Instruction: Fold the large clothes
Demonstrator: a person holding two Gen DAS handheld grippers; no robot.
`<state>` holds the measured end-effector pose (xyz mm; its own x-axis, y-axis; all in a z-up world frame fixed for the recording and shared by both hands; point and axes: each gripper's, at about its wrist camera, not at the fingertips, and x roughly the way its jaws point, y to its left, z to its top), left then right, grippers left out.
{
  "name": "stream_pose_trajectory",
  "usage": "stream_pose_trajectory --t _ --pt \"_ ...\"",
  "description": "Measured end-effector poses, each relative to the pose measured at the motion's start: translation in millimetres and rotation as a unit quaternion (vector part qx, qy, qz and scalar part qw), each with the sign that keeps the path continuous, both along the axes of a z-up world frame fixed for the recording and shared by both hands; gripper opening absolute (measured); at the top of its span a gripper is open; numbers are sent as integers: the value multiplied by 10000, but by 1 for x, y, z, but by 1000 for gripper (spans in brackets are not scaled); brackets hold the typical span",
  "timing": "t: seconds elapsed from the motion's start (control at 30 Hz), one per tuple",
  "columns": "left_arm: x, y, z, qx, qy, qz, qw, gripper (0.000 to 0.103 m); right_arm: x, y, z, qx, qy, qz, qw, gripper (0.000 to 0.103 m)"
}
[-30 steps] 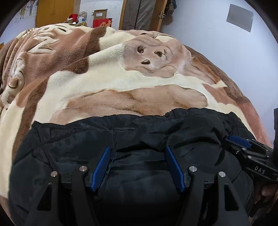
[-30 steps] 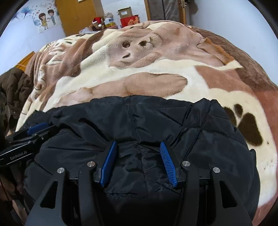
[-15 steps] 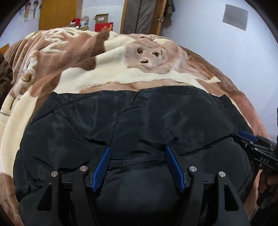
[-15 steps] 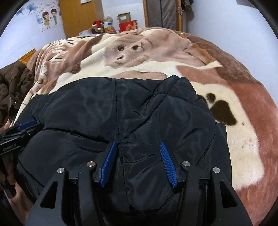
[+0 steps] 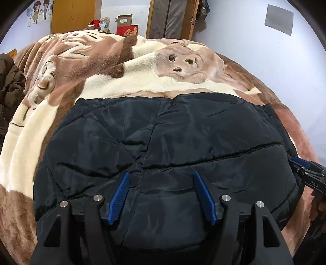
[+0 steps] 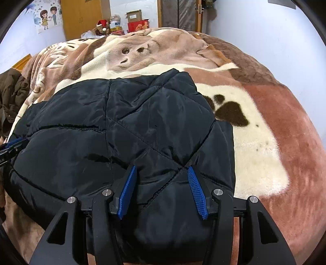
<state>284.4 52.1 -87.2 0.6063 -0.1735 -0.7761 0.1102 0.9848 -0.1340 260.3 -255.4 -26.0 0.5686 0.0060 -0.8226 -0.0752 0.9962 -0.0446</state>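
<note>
A black quilted jacket (image 5: 173, 138) lies folded on the bed, also in the right wrist view (image 6: 122, 126). My left gripper (image 5: 162, 176) is open, its blue pads spread over the jacket's near edge, with fabric between the jaws. My right gripper (image 6: 161, 170) is open in the same way over the jacket's near right part. The right gripper also shows at the right edge of the left wrist view (image 5: 305, 171). The left gripper shows at the left edge of the right wrist view (image 6: 10, 148).
A brown and cream animal-print blanket (image 5: 126, 77) covers the bed (image 6: 264, 126). A dark brown coat (image 5: 10, 91) lies at the left, also in the right view (image 6: 12, 95). Boxes (image 6: 136, 20) and a wooden wardrobe (image 5: 71, 16) stand at the back wall.
Both grippers have drawn back towards me and risen. The jacket now shows more fully, its folded top layer lying flat and smoother on the blanket. The jaws stay spread.
</note>
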Motion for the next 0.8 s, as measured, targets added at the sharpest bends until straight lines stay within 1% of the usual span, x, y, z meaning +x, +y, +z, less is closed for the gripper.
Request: stream_pose_trajectory --t 0.13,0.2,0.27,0.33,0.4,0.47,0.53,0.63,0.73,0.77,0.8 --pt "-2 3 2 -34 26 -23 10000 67 -3 -2 3 6 9 -1 10000 52" --pt "-5 7 9 -48 39 -7 10000 67 -6 -4 10 30 -37 -20 10000 52" --pt "-11 15 18 -105 -50 59 9999 67 -10 -7 18 91 -127 -53 9999 52" --pt "-17 28 26 -107 -169 190 9996 67 -14 -13 24 150 -224 -88 9996 52" --pt "-21 45 30 -28 -240 388 9990 67 -16 -22 28 151 -286 -170 9993 54" --pt "-24 68 31 51 -259 640 9976 67 -16 -30 26 156 -263 -254 9992 54" --pt "-25 93 25 52 -161 948 9954 67 -14 -41 19 100 -144 -433 9989 54" --pt "-27 125 11 -30 11 1317 9913 67 -12 -54 10 219 -56 -595 9980 55" --pt "-27 140 -8 -224 232 1382 9899 69 -8 -63 -2 374 76 -680 9970 59" --pt "-26 141 -14 -297 265 1351 9900 69 -6 -66 -5 439 114 -707 9965 59" --pt "-25 141 -18 -338 275 1326 9902 70 -4 -68 -7 472 144 -740 9960 62"
